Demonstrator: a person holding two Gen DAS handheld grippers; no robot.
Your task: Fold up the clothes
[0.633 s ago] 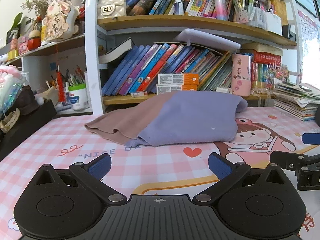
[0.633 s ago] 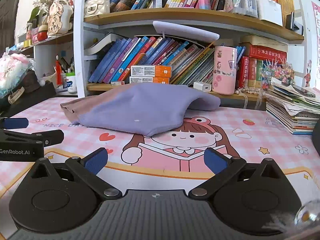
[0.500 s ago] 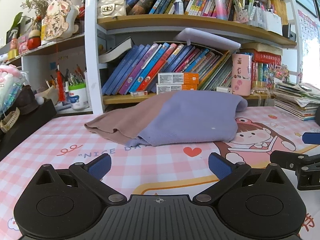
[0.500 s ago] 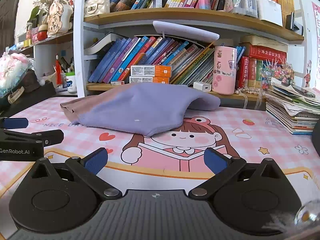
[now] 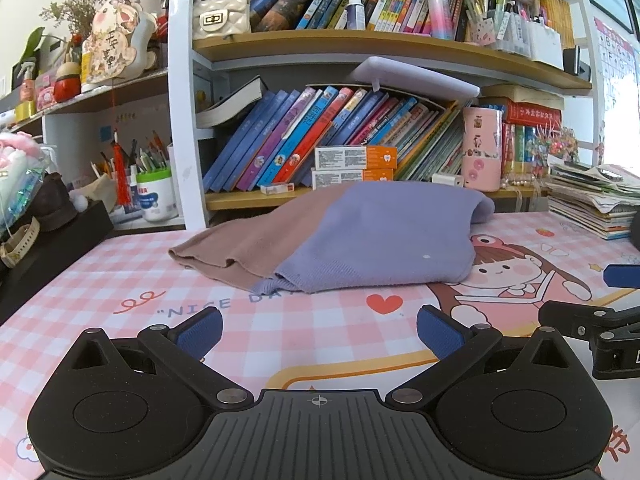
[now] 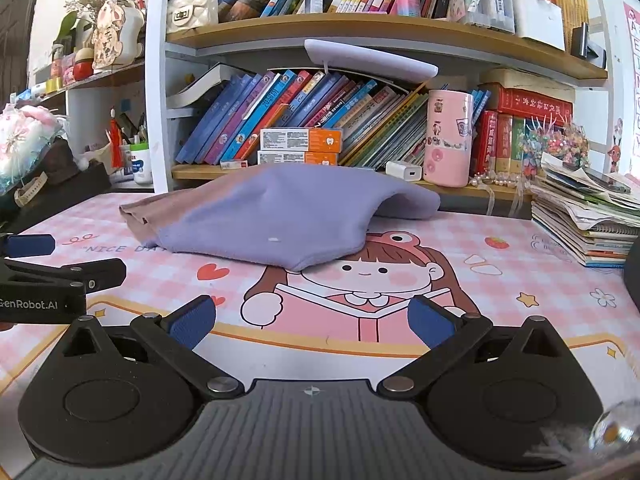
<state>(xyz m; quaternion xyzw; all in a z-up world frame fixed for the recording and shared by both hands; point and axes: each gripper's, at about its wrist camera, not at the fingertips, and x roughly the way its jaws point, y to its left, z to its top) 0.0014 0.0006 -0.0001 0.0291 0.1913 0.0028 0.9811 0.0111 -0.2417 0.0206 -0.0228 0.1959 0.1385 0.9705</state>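
Bookshelf's white charger [image 6: 404,170] shows clearer rightward.

Hidden: I can't see the brown cloth [image 5: 248,244] under the purple cloth [image 5: 384,240] | Cut off: right gripper [image 5: 608,300] beside it

Clothes: lilac and dusty-pink knitted cloth garment [image 5: 372,240] [image 6: 280,212], soft, matt, ribbed at the hem
Desk cover: pink checked cartoon-print mat [image 5: 280,336] [image 6: 520,280], smooth, slight sheen
Gripper pads: blue, finely textured fingertips [image 5: 200,330] [image 6: 192,322] on matt black plastic arms
Shelf: wood-look boards [image 5: 360,38], white frame
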